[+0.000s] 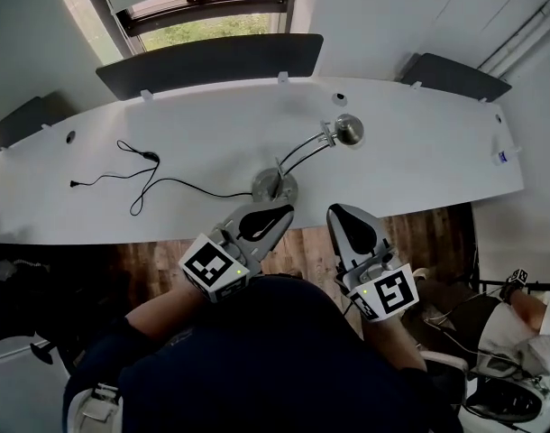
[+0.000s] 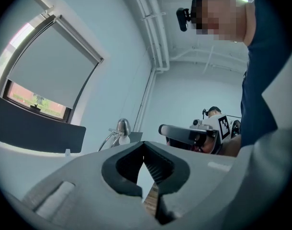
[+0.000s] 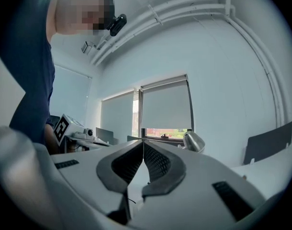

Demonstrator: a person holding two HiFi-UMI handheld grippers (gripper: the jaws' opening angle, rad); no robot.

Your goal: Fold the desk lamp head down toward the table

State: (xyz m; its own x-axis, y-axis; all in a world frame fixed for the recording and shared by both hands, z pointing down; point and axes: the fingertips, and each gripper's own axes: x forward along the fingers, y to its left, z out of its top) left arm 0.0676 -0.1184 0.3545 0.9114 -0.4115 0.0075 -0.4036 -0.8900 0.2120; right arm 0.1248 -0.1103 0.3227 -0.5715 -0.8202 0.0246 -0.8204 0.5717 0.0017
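**A:** Where's the lamp?

**B:** It's on the white table [image 1: 419, 165], around the middle and close to the front edge. The head view shows the whole desk lamp [image 1: 304, 156]. It has a round metal base [image 1: 275, 188], thin curved arms running up and to the right, and a silver lamp head [image 1: 349, 130] raised off the tabletop.

**A:** And the grippers?

**B:** Both sit at the table's front edge, above the wood floor [image 1: 302, 242]. The left gripper [image 1: 279, 211] points at the base and is near it. The right gripper [image 1: 339, 213] is just to its right. Neither touches the lamp.

**A:** What about the fingers?

**B:** Each gripper's own view shows its tips pressed together with nothing pinched between them.

**A:** Does the head view show anything the gripper views don't?

**B:** A black cable [image 1: 140, 180] lies loose on the table, left of the lamp.

**A:** And the other way round?

**B:** The left gripper view shows the lamp head side-on against a pale wall. The right gripper is alongside it, with a second person [image 2: 213, 112] behind. The right gripper view puts the lamp head right of the jaws. Behind it is a window [image 3: 166, 133] with its blinds [image 3: 165, 104] mostly down, and pipes [image 3: 184, 8] run overhead. The left gripper's marker cube [image 3: 61, 127] is at the left.
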